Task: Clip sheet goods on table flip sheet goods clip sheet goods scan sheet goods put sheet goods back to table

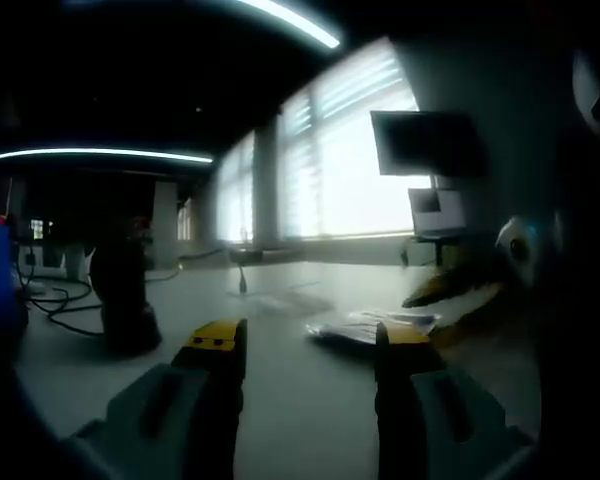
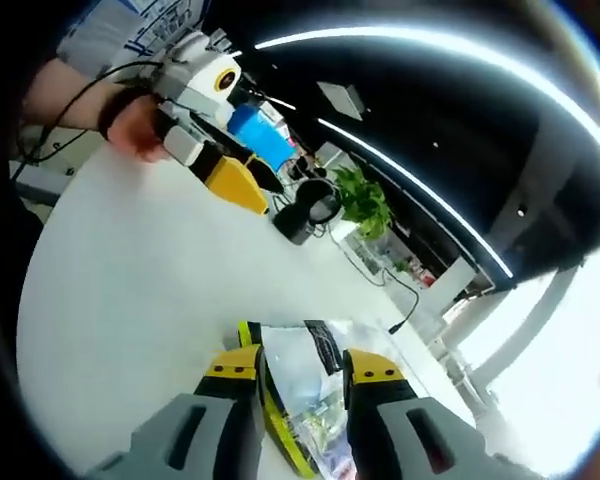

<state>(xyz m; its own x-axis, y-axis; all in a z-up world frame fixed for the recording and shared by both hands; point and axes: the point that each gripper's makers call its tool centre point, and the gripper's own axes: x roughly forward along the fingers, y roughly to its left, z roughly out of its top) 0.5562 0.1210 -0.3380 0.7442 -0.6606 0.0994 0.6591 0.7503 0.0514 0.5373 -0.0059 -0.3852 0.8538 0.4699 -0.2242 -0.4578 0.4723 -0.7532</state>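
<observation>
The sheet goods (image 2: 302, 385) are a clear plastic packet with a yellow-green edge, lying flat on the white table (image 2: 130, 300). My right gripper (image 2: 305, 368) is open, its yellow-tipped jaws standing on either side of the packet's near end. In the left gripper view the same packet (image 1: 365, 326) lies just beyond my right jaw tip, and the right gripper (image 1: 450, 287) reaches it from the right. My left gripper (image 1: 310, 342) is open over bare table with nothing between its jaws. A hand (image 2: 135, 125) holds the left gripper (image 2: 238, 185) at the table's far side.
A black stand-like device (image 1: 125, 300) with cables sits on the table, also seen as a black device (image 2: 305, 212) near a green plant (image 2: 365, 200). A blue object (image 2: 260, 135) lies behind it. A monitor (image 1: 420, 142) hangs by bright windows.
</observation>
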